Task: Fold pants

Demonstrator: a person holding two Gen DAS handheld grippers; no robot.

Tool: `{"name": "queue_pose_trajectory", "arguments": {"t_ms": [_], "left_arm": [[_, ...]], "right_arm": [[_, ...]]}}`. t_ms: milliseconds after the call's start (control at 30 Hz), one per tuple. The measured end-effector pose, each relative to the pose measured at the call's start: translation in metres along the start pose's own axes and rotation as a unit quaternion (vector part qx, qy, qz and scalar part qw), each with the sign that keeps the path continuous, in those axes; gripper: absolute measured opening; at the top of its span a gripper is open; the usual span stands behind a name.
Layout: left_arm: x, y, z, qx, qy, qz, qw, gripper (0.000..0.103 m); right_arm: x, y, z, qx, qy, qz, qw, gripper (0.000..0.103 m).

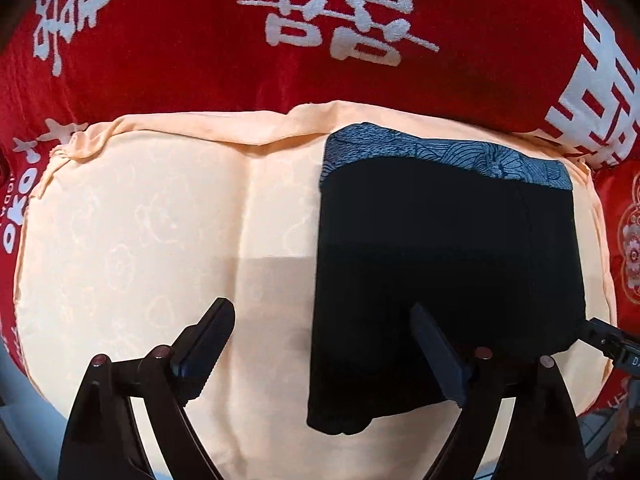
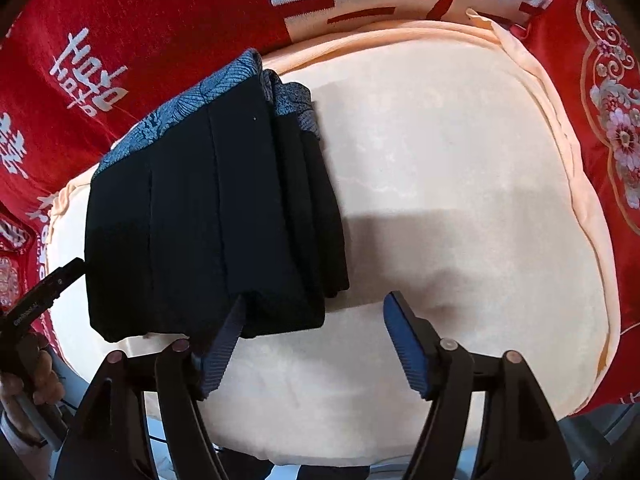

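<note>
Between and beyond both grippers' spread, empty fingers, folded pants (image 1: 448, 248) lie on the cushion (image 1: 160, 240), long axis running away; right gripper (image 2: 316, 320) nearer, left gripper (image 1: 320, 328) alongside.

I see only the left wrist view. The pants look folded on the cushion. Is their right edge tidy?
Observer: From the right wrist view, the pants show several stacked layers along that edge, slightly stepped.
Operator: Does the right hand-held gripper hold them?
Observer: No. The right hand-held gripper is open. One fingertip is at the pants' near edge, though I cannot tell whether it touches. The other is over bare cushion.
</note>
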State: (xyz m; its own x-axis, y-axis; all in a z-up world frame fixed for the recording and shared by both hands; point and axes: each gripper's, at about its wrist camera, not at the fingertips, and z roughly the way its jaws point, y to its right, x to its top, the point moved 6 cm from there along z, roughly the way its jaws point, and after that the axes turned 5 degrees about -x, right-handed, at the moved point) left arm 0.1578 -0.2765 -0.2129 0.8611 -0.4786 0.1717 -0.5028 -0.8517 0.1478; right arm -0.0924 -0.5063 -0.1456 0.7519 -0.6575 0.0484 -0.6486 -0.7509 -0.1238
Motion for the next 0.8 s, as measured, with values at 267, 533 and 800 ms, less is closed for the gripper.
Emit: {"name": "queue_pose_trajectory", "arguments": {"t_ms": [267,533,800], "left_arm": [[0.012,-0.003,0.008,-0.006,-0.01,-0.014,0.9998,0.091],[0.064,-0.015,0.019,0.021,0.019,-0.051,0.9983,0.091],[0.073,-0.024,0.047,0.054,0.016,-0.048,0.9973,0.091]], "right_arm": [[0.008,0.007,-0.003,0.002,0.018,0.004,1.0,0.082],[0.049,0.008,-0.007,-0.007,0.048,0.006,0.999,0.082],[0.099,-0.009,0.019,-0.028,0.059,-0.006,0.998,0.082]]}}
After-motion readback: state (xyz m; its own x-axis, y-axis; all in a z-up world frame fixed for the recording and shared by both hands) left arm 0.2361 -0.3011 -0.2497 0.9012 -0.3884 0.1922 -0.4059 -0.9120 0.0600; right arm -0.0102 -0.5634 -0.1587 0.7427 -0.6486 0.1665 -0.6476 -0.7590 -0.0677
